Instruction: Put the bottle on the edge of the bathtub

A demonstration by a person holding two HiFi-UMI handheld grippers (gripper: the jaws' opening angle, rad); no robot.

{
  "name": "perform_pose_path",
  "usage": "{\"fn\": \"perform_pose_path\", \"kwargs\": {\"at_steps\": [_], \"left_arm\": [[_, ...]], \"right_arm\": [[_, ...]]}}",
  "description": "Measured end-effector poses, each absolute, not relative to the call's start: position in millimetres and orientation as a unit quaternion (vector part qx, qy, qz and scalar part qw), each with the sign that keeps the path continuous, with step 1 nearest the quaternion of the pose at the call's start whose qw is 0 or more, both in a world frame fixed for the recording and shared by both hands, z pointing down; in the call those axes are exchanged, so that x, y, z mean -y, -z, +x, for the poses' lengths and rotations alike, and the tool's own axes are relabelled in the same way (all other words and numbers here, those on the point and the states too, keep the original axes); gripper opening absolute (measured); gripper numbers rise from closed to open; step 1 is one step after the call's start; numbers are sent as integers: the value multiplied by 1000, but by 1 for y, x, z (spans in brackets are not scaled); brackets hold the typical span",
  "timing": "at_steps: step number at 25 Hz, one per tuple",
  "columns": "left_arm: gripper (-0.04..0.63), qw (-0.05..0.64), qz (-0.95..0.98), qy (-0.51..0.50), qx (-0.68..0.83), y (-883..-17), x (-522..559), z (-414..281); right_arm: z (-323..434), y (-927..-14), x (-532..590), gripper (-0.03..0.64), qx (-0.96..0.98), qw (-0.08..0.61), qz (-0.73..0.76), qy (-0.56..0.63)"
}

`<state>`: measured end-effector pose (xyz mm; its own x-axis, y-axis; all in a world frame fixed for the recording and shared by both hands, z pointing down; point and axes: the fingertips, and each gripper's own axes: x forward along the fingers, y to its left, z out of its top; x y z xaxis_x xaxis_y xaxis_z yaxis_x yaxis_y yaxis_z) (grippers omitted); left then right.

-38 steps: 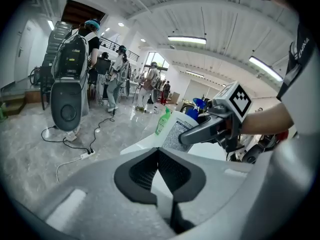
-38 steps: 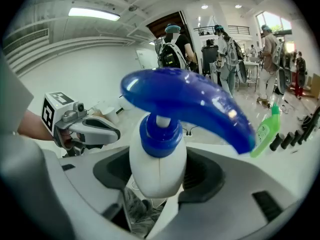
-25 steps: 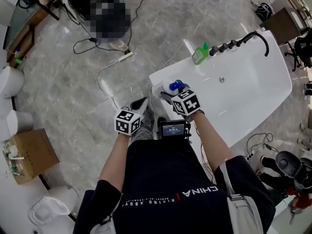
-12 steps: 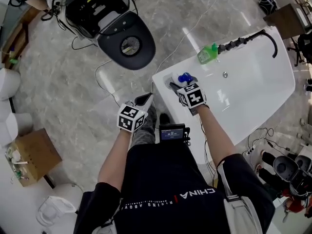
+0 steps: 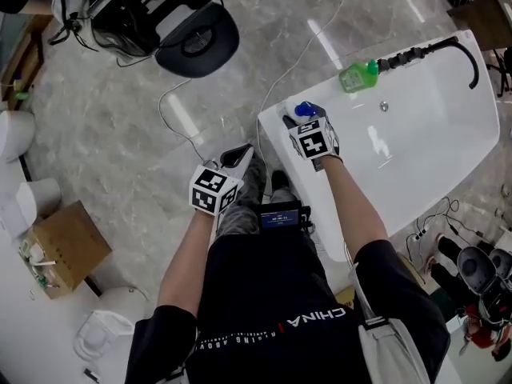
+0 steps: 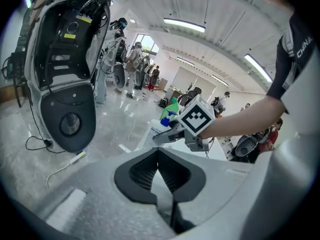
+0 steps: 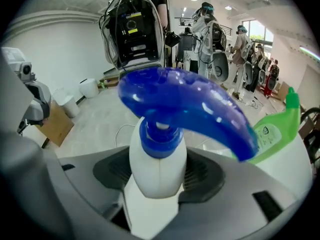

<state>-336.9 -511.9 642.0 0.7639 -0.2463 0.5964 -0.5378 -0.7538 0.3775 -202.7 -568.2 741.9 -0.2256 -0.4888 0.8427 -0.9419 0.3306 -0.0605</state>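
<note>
My right gripper (image 5: pixel 299 120) is shut on a white bottle (image 7: pixel 157 171) with a blue pump top (image 7: pixel 192 106). In the head view the blue top (image 5: pixel 304 110) shows over the near corner of the white bathtub's rim (image 5: pixel 274 126). I cannot tell whether the bottle's base touches the rim. From the left gripper view the right gripper (image 6: pixel 167 135) and the bottle's top (image 6: pixel 165 119) are seen side-on. My left gripper (image 5: pixel 238 158) hangs over the floor beside the tub, its pads (image 6: pixel 159 156) together with nothing between them.
A green bottle (image 5: pixel 358 76) lies on the tub's far rim beside a black faucet (image 5: pixel 428 48). A black-and-white machine (image 5: pixel 172 18) stands on the marble floor ahead, with a cable (image 5: pixel 180 110) trailing toward the tub. A cardboard box (image 5: pixel 64 250) sits at the left.
The right gripper has carried the bottle a little farther onto the tub's corner. The head view has swung, so the tub sits more to the right. The left gripper has hardly moved.
</note>
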Motion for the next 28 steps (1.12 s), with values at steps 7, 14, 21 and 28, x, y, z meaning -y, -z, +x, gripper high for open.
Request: {"fn": "perform_pose_path", "kwargs": {"at_steps": [7,14,21,28], "left_arm": [[9,284,893,-273,219,-648,518,-341],[9,289,892,-272,218,-653,522,-344],[9,286,894,-271,215,-648,530,-342],[9,286,895,-266,216,-645,535,-338]], "right_arm": [[-195,-760,579,276,709,421,502,-260],[-205,-765,581,279,713,435,499,-230],[-209,-765,582,307,722,428,487,-242],[-205,-755,579,367,730,402,489,-257]]}}
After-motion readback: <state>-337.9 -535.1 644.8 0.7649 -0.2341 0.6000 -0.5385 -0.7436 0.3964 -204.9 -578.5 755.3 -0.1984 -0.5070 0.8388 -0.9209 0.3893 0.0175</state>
